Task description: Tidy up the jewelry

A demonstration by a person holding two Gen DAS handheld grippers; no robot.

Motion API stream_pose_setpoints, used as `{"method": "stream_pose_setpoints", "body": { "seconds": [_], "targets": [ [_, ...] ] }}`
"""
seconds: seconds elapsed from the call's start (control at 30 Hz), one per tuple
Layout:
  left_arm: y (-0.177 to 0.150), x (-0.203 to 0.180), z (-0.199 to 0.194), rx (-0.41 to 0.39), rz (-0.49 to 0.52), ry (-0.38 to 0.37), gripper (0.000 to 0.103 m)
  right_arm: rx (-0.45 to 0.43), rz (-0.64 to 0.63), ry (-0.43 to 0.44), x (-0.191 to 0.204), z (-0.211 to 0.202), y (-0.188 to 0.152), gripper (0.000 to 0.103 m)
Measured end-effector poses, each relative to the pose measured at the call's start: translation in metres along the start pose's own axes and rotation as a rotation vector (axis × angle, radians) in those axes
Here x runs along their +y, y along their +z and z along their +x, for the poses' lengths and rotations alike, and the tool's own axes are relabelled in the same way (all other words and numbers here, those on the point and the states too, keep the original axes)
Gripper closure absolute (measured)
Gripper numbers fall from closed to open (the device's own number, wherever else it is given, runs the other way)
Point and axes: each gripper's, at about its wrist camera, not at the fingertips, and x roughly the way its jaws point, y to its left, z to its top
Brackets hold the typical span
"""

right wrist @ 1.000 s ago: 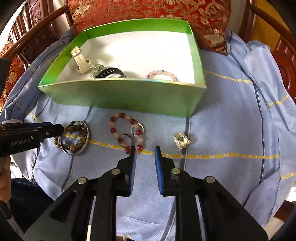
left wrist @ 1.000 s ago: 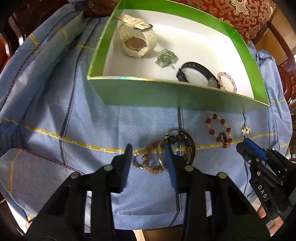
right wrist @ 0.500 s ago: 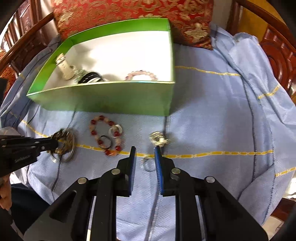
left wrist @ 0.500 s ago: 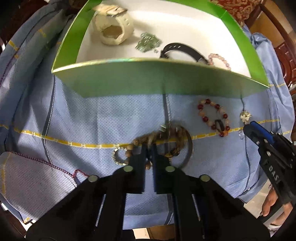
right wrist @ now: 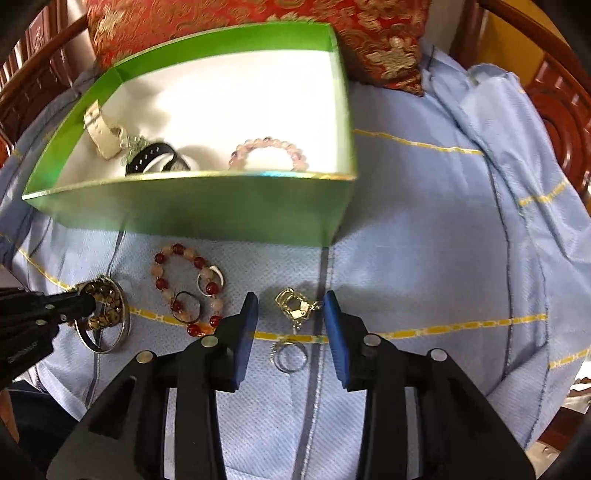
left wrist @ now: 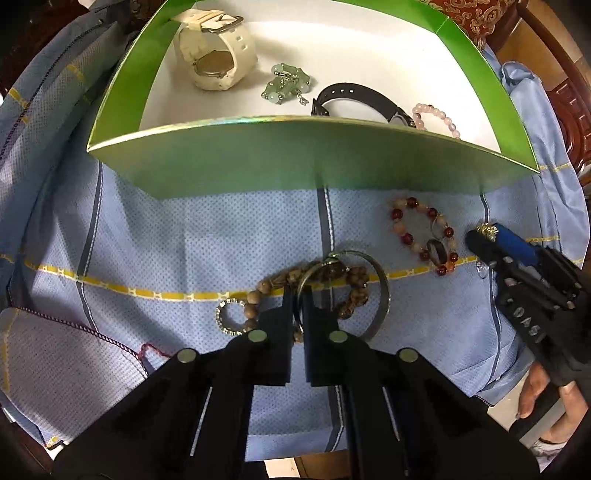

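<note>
My left gripper (left wrist: pixel 300 295) is shut on the rim of a silver bangle (left wrist: pixel 382 295), which lies on the blue cloth with a brown wooden bead bracelet (left wrist: pixel 354 286) inside it. In the right wrist view that bangle (right wrist: pixel 123 325) sits at the far left. My right gripper (right wrist: pixel 290 295) points down at the cloth and its jaws are opening. A gold clasp-like piece (right wrist: pixel 291 308) lies between the blue pads, which do not touch it. A small silver ring (right wrist: pixel 290 356) lies just below it.
A green box (left wrist: pixel 295 162) stands behind, holding a white watch (left wrist: pixel 218 55), a green bead piece (left wrist: pixel 286 83), a black watch (left wrist: pixel 354 96) and a pink bead bracelet (left wrist: pixel 436 114). A red-and-peach bead bracelet (right wrist: pixel 184 288) and a sparkly ring (left wrist: pixel 229 317) lie on the cloth. A red cushion (right wrist: pixel 258 22) is at the back.
The left jaws closed on the bangle and came nearer the box. The right gripper shifted over the gold piece and its jaws spread wider.
</note>
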Motion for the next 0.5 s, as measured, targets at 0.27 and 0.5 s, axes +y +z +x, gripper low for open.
{"method": "stream_pose_setpoints", "body": {
  "seconds": [0.27, 0.5],
  "targets": [
    [-0.002, 0.007, -0.015, -0.047, -0.01, -0.042, 0.098, -0.021, -0.013, 0.004, 0.003, -0.008, -0.006, 0.077],
    [-0.004, 0.003, -0.03, -0.079, -0.009, -0.04, 0.098, -0.046, -0.025, 0.001, 0.002, -0.024, -0.011, 0.077]
  ]
}}
